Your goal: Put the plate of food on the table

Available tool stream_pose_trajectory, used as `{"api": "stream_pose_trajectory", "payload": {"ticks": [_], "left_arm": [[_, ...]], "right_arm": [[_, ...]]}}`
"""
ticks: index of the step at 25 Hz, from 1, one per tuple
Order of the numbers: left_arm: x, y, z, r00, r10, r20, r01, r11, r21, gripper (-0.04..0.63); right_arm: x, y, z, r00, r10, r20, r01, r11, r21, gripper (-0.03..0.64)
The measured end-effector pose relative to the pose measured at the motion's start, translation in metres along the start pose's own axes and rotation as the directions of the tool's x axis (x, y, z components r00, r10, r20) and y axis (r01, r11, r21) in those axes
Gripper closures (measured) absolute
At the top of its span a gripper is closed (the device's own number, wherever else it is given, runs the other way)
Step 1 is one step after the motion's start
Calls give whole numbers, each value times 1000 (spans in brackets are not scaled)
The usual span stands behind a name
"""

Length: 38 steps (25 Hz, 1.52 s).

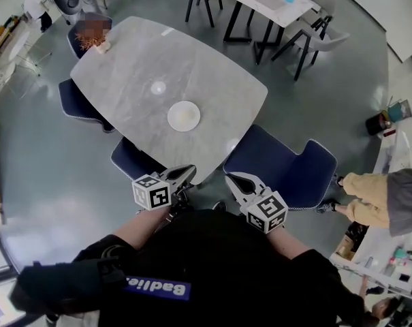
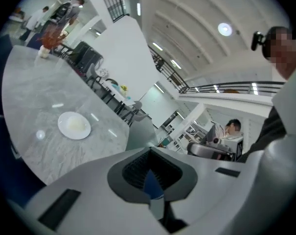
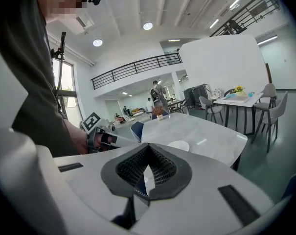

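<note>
A white plate (image 1: 184, 116) with pale food lies on the grey marble table (image 1: 212, 73), near its front edge. The plate (image 2: 74, 125) also shows in the left gripper view, and the plate (image 3: 178, 145) shows small in the right gripper view. My left gripper (image 1: 186, 174) is held close to my body, short of the table edge, jaws shut with nothing between them (image 2: 148, 179). My right gripper (image 1: 234, 180) hangs beside it, likewise shut and empty (image 3: 145, 175). Both are well apart from the plate.
Dark blue chairs (image 1: 287, 162) stand tucked at the table's near side, one (image 1: 134, 159) just ahead of my left gripper. A small potted plant (image 1: 97, 43) sits at the table's far end. A white table (image 1: 274, 2) with chairs stands behind. A person (image 1: 379, 196) is at the right.
</note>
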<state>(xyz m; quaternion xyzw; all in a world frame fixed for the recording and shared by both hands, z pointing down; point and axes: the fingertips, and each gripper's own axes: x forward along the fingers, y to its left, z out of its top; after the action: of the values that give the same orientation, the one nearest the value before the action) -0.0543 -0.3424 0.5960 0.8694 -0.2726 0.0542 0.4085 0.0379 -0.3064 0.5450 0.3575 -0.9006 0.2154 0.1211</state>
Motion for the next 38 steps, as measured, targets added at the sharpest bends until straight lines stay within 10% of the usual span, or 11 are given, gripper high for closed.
{"api": "stream_pose_trajectory", "payload": {"ticks": [13,38], "left_arm": [[-21,-96,29,980,-191,50,151,886,439,591],[-36,-110,35,973,-222,66,159,847,508,591]], "right_arm": [[14,23,13,995,100,15,-98,993,-68,611],[26,39,27,986,162,49,-153,978,-138,611]]}}
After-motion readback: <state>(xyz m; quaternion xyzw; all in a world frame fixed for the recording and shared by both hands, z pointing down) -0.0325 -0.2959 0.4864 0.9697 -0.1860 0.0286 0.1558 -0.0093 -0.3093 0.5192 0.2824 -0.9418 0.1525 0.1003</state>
